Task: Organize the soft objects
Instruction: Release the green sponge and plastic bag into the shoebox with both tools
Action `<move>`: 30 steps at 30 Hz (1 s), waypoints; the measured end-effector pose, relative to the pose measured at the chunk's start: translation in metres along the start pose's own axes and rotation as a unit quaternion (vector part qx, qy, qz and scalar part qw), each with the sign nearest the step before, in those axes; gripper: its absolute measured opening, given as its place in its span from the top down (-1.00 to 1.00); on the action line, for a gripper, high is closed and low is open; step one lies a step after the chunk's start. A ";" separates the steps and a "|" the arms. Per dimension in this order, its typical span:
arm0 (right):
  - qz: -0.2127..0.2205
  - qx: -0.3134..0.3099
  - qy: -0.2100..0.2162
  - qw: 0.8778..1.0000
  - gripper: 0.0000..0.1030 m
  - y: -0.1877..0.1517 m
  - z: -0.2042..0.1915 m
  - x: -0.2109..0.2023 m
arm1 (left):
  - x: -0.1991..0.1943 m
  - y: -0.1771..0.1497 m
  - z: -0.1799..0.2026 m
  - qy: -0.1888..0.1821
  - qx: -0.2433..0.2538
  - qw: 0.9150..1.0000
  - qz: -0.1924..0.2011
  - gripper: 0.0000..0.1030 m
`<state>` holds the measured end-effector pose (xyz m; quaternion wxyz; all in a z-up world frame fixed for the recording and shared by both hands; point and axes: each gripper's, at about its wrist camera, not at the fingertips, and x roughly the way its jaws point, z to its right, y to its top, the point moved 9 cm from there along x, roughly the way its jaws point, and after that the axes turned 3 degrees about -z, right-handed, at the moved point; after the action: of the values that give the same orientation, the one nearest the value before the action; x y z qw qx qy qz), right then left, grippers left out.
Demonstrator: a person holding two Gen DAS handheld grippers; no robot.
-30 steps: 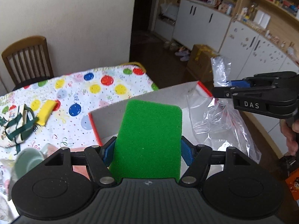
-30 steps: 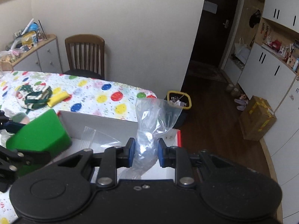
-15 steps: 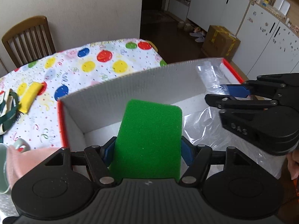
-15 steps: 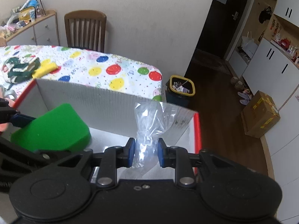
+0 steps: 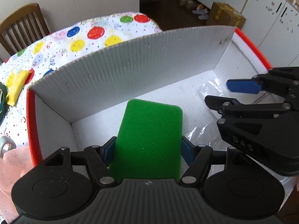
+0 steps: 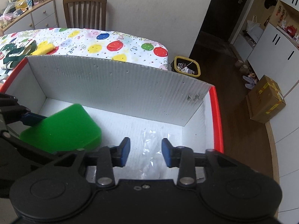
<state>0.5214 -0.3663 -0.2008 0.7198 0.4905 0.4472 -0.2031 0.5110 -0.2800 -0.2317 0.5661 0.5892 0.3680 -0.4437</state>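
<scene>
Left gripper (image 5: 147, 149), lower centre of the left wrist frame: blue pads clamped on the long sides of a green rectangular foam sponge (image 5: 149, 138), which sticks forward and hangs above the white floor of the white corrugated-plastic box with red-edged walls (image 5: 130, 71). Sponge likely held by its near end so the free end can go down first; whether it touches the floor cannot be told. Gripper pitched downward over the near wall, aimed at the box's left half. At left edge, outside the box on the balloon-print tablecloth (image 5: 78, 37): a yellow soft bar (image 5: 16, 85), still to sort by my reckoning. Moving right: clear crumpled plastic bag (image 6: 151, 149) lies loose on the box floor, lower centre of the right wrist frame, directly ahead of the right gripper (image 6: 145, 152). Its jaws stand spread, nothing between them, bag apparently left there as placed. Right gripper also tilted down into the box's right half, beside the left one, apart from it.
</scene>
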 end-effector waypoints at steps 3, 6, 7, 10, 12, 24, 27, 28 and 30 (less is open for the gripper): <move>0.007 0.016 0.017 1.000 -0.38 0.000 0.002 -0.006 | 0.002 -0.001 0.002 0.002 0.009 1.000 -0.008 -0.37; 0.008 0.028 0.027 0.999 -0.44 0.000 0.005 -0.013 | 0.000 -0.001 0.004 0.004 0.015 1.000 -0.006 -0.41; 0.008 0.032 0.030 0.999 -0.44 0.000 0.006 -0.016 | 0.000 -0.001 0.005 0.005 0.017 1.000 -0.003 -0.42; 0.011 0.042 0.044 0.998 -0.46 0.000 0.007 -0.025 | -0.006 -0.001 0.008 0.009 0.028 1.000 0.008 -0.50; 0.015 0.049 0.053 0.997 -0.53 0.000 0.009 -0.032 | -0.010 0.000 0.008 0.013 0.030 0.999 0.015 -0.51; 0.052 0.082 0.093 0.991 -0.67 -0.001 0.014 -0.086 | -0.055 0.000 0.002 -0.011 0.012 0.997 0.071 -0.51; 0.065 0.086 0.096 0.990 -0.72 -0.002 0.012 -0.102 | -0.070 -0.004 -0.003 -0.012 0.011 0.996 0.083 -0.51; 0.070 0.087 0.095 0.989 -0.72 -0.003 0.011 -0.107 | -0.076 -0.006 -0.005 -0.014 0.010 0.996 0.088 -0.51; 0.077 0.087 0.092 0.989 -0.73 -0.004 0.009 -0.116 | -0.087 -0.010 -0.009 -0.019 0.007 0.995 0.096 -0.51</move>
<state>0.4624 -0.3933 -0.1045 0.6434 0.6010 0.4532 -0.1395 0.4731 -0.2643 -0.1533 0.6093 0.6171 0.2955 -0.4009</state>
